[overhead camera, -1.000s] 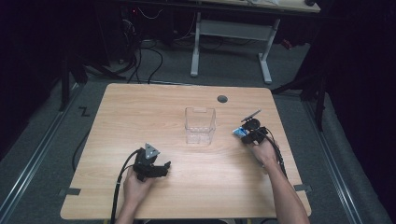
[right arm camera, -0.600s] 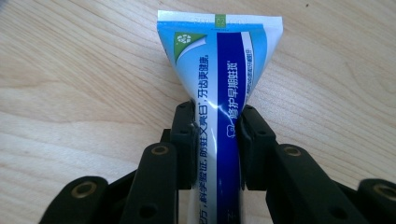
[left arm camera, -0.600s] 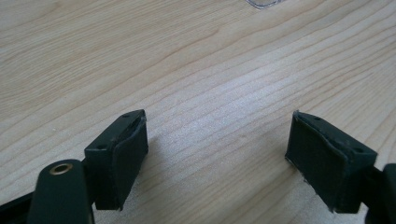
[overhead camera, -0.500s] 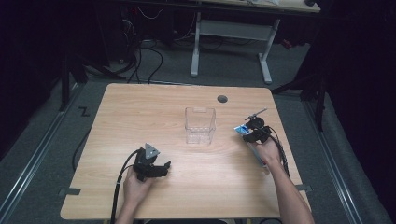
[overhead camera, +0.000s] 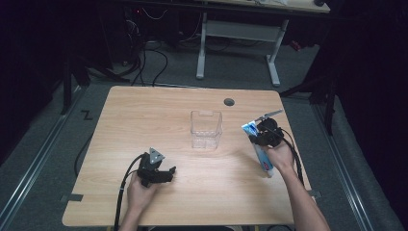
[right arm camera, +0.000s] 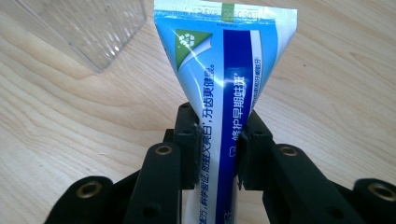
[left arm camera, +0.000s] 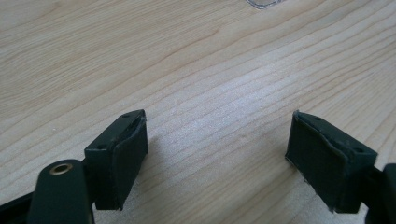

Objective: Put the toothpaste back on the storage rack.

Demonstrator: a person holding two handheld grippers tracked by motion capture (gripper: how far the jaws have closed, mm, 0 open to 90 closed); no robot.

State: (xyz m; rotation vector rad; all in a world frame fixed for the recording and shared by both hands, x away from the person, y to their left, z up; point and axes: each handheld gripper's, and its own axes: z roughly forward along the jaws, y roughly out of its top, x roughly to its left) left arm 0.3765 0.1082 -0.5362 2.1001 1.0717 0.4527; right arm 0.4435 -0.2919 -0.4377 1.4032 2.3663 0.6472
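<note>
Pale wood grain covers the rectangular light wooden table [overhead camera: 144, 120], which stands on a grey floor. Near its centre sits a clear, square-sided plastic container [overhead camera: 206, 129], upright and open at the top, with a small round dark grommet [overhead camera: 229, 102] at about one o'clock from it, toward the far edge.

At four o'clock from the container, the right gripper [right arm camera: 215, 140] is clamped on a blue-and-white toothpaste tube with green corner mark and printed characters [right arm camera: 224, 79]. In the right gripper view its jaws pinch the tube on both sides below the flat crimped end, which points up and away; a corner of the clear container shows at eleven o'clock. In the high view the tube [overhead camera: 257, 144] slants along the right hand [overhead camera: 279, 156], crimped end toward the container, near it but apart.

At seven o'clock from the container, the left gripper [left arm camera: 219, 149] rests low over bare wood, jaws spread wide with nothing between them. The left hand [overhead camera: 139, 190] holds it from the near edge.
</note>
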